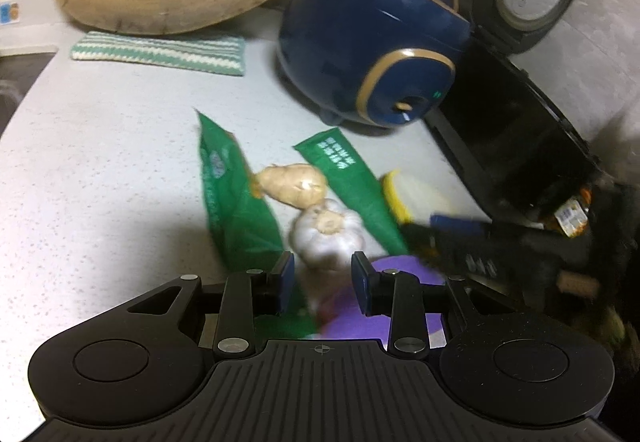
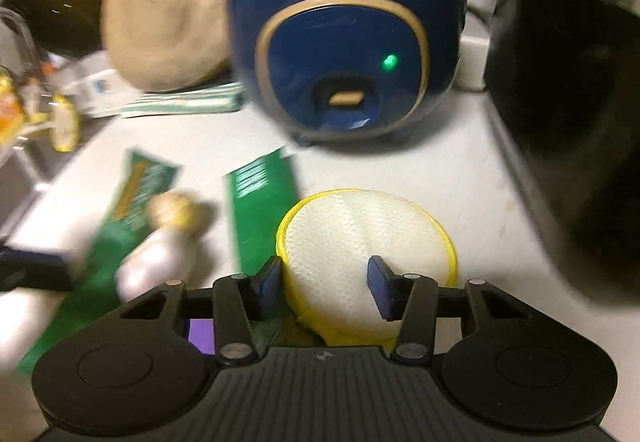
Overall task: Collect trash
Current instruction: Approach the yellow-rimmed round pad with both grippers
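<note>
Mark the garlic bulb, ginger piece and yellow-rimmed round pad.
garlic bulb (image 1: 326, 232), left wrist view, on its top near the root end
ginger piece (image 1: 292, 184), left wrist view, mid-body
yellow-rimmed round pad (image 2: 360, 230), right wrist view, white mesh centre

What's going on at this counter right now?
A person works two handheld grippers over a speckled countertop. The right gripper hovers open over a round white scrubbing pad with a yellow rim. The left gripper straddles a white garlic bulb beside green wrappers; its grip is unclear.
</note>
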{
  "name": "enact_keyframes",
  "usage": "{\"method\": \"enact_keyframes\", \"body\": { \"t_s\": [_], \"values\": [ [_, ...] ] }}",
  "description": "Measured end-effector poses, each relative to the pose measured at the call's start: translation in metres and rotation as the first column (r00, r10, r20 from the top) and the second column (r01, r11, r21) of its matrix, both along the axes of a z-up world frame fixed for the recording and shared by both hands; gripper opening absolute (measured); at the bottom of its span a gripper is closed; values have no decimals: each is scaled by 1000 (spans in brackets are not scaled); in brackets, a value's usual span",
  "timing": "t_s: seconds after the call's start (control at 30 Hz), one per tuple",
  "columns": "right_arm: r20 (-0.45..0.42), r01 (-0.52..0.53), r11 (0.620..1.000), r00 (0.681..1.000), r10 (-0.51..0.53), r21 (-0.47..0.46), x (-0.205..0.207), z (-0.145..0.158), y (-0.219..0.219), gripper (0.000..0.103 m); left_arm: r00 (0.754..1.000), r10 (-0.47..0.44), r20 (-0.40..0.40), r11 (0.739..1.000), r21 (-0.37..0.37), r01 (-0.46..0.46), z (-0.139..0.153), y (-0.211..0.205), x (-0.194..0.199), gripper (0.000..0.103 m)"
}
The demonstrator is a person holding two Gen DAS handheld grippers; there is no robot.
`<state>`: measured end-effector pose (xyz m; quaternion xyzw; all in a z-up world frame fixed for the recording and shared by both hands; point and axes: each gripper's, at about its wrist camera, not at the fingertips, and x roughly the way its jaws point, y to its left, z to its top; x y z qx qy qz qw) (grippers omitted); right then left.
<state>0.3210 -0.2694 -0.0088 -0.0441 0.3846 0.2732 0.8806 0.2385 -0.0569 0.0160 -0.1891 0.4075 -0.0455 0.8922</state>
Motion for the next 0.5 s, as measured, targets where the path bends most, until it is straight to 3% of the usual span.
{"method": "enact_keyframes", "body": {
  "t_s": [0.13,0.3,0.37,0.43,0.5],
  "values": [
    [42,6,998,999,-8,59,-26,17,-22,48,998,-65,23,998,-9,65,2,-15,0,35],
    [78,195,977,976,-202,85,-27,29,-51,54,986,-156,55,982,-100,160,11,-41,35,35],
    [57,238,966,968,-244,100,-25,26,-58,54,984,-171,52,980,-92,175,8,-53,53,35],
    [46,283,955,957,-287,86,-23,22,-65,54,984,-175,16,981,-78,176,-1,-65,73,35],
    [82,357,934,931,-357,14,-22,15,-64,50,984,-177,-28,981,-91,174,-13,-72,89,35]
  ]
}}
